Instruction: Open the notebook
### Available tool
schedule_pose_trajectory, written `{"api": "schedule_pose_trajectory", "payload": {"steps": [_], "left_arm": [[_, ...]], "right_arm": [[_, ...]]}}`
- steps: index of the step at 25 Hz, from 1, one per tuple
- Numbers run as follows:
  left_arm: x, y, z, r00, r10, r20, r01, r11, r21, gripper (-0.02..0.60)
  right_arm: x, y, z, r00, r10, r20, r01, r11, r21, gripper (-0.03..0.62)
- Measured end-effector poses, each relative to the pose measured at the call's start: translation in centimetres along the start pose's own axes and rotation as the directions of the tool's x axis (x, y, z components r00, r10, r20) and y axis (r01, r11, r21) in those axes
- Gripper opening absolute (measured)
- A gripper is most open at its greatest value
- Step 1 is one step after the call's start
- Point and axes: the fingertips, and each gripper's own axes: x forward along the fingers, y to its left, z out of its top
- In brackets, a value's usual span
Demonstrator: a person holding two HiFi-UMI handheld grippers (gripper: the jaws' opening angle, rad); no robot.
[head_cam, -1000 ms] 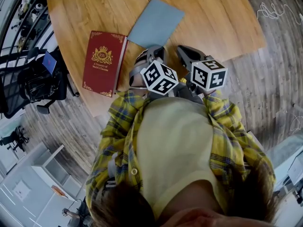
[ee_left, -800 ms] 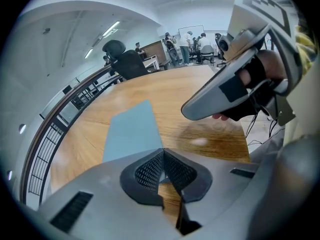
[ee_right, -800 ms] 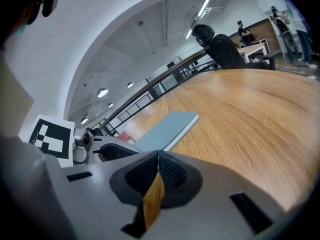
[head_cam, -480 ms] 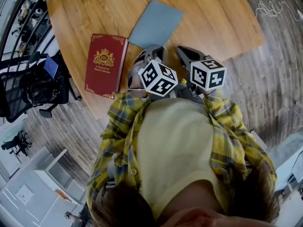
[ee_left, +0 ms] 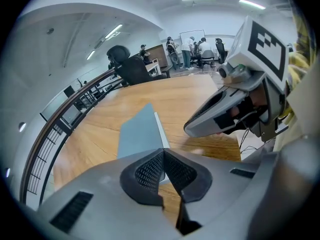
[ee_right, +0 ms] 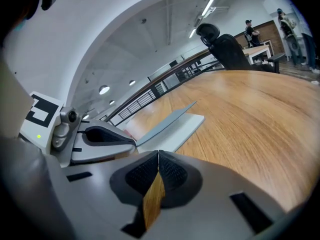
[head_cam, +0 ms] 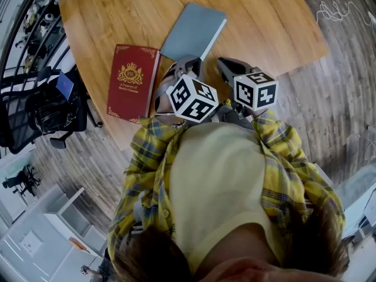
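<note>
Notebook (head_cam: 194, 32): slim matte grey rectangle

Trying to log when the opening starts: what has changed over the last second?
Very little. The left gripper and right gripper drifted slightly to the person's left near the table edge. Nothing was taken hold of or let go: both have their jaws together and empty. The grey notebook and the red book lie where they were, untouched.
</note>
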Motion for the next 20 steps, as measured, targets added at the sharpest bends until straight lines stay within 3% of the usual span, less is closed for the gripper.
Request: {"api": "schedule_pose_trajectory", "payload": {"steps": [9,20], "left_arm": [[-1.2,1.1,0.4,0.999,0.029,0.014,-0.029,1.000,-0.003,0.009],[-2.8,2.8,1.0,0.997,0.056,0.046,-0.055,0.998,-0.016,0.009]], "right_arm": [[4.0,0.2,0.6,0.997,0.022,-0.073,-0.026,0.999,-0.047,0.064],[5.8,2.0,3.1,0.996,0.071,-0.049,-0.074,0.995,-0.071,0.064]]}}
